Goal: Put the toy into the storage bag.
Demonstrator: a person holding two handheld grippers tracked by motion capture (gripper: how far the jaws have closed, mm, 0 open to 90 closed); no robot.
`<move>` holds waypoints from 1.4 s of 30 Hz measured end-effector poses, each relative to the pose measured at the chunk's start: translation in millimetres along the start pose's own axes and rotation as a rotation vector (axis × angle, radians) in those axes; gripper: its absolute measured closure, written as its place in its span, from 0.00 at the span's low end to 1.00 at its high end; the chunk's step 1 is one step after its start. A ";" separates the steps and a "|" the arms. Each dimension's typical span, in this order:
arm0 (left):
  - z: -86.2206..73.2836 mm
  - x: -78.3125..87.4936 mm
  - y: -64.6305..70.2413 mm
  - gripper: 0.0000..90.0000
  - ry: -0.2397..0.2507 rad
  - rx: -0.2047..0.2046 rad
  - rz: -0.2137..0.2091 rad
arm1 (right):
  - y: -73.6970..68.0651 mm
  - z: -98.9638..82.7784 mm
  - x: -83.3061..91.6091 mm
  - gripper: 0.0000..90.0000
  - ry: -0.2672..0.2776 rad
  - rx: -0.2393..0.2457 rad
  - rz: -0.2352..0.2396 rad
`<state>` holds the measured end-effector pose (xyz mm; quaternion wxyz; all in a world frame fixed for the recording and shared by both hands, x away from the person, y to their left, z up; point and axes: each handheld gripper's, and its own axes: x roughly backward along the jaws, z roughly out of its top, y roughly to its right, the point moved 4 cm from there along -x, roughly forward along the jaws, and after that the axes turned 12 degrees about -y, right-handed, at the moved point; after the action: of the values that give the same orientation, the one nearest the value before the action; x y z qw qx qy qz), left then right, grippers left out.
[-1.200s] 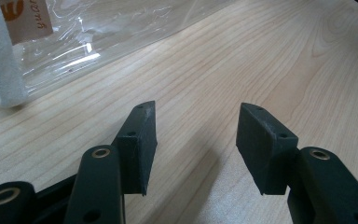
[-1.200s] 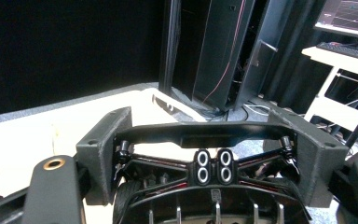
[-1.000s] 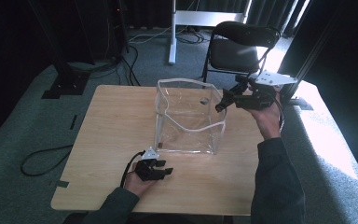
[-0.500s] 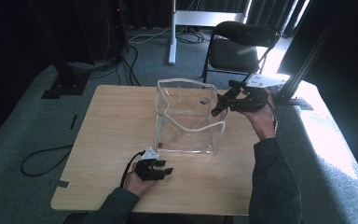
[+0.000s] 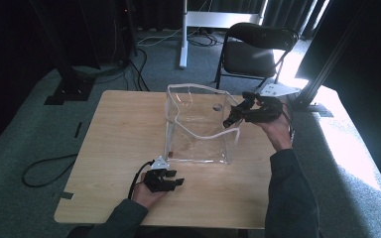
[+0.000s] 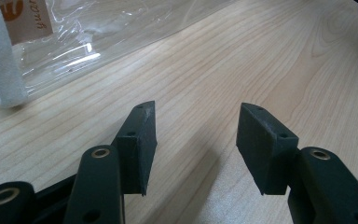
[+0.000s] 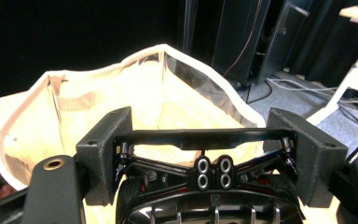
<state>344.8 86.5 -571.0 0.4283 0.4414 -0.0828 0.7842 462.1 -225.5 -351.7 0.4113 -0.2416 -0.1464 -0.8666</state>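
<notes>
A clear plastic bag [image 5: 198,124] with white trim stands open mid-surface [image 5: 119,148]. The left gripper [image 5: 166,179] rests near its front corner, jaws wide apart and empty. The right gripper [image 5: 235,115] at the bag's rim clamps a black toy car [image 7: 205,186] between its jaws.

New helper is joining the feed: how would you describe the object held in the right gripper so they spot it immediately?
Start at the wooden table and find the clear plastic bag standing open on it. At the bag's right rim the right gripper pinches a black toy car, the only dark, glossy item there, with silver studs.
</notes>
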 end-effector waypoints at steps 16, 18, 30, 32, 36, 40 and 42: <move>-0.1 0.2 -0.5 0.53 -0.003 -0.003 -0.001 | 5.4 -19.9 -16.8 0.27 -0.069 -0.009 0.017; -0.1 0.2 -0.5 0.53 -0.003 -0.003 -0.001 | 6.0 -21.5 -19.9 0.27 -0.074 -0.010 0.020; 0.0 0.2 -0.8 0.53 -0.001 0.006 -0.007 | 10.5 -26.0 -28.1 0.27 -0.083 -0.031 0.036; 0.0 0.1 -0.6 0.53 -0.002 0.004 -0.004 | 10.2 -26.7 -29.2 0.27 -0.090 -0.030 0.034; 0.0 0.2 -0.7 0.53 -0.001 0.006 -0.007 | 8.9 -28.9 -33.8 0.27 -0.117 -0.023 0.033; 0.0 0.1 -0.5 0.53 -0.001 0.004 -0.005 | 8.0 -31.1 -37.4 0.27 -0.147 -0.022 0.019; 0.0 0.1 -0.5 0.53 -0.001 0.004 -0.004 | 6.0 -32.0 -39.3 0.27 -0.163 -0.003 0.002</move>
<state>345.1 86.8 -571.1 0.4291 0.4430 -0.0806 0.7830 478.6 -218.5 -399.4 0.3988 -0.3123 -0.1780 -0.8437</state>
